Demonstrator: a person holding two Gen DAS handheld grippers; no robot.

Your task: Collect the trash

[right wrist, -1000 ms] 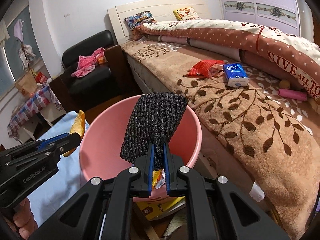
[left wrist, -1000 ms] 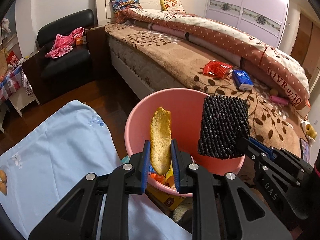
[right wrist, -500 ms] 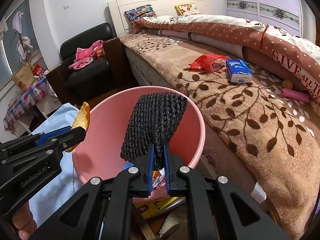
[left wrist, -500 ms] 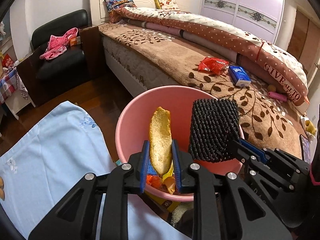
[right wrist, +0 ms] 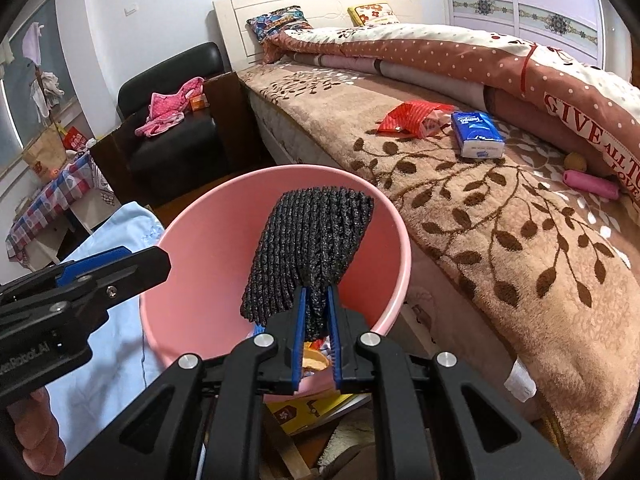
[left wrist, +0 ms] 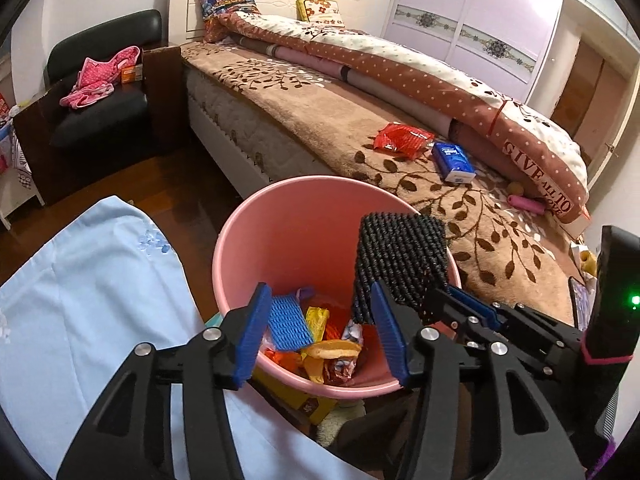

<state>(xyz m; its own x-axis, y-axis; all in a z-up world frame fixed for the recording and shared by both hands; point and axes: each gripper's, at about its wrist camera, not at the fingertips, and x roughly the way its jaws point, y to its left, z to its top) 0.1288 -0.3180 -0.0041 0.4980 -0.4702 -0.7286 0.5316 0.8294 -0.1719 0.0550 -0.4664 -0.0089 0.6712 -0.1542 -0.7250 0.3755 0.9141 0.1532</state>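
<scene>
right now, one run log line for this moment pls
left gripper: opening, empty, over pink bin | right gripper: opening, black mesh pad between jaws above bin | peel: in bin

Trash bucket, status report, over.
Left gripper opening, nothing between its jaws. Right gripper opening, black mesh pad between its jaws over the pink bucket. Yellow peel lies inside. Nothing in the way.
</scene>
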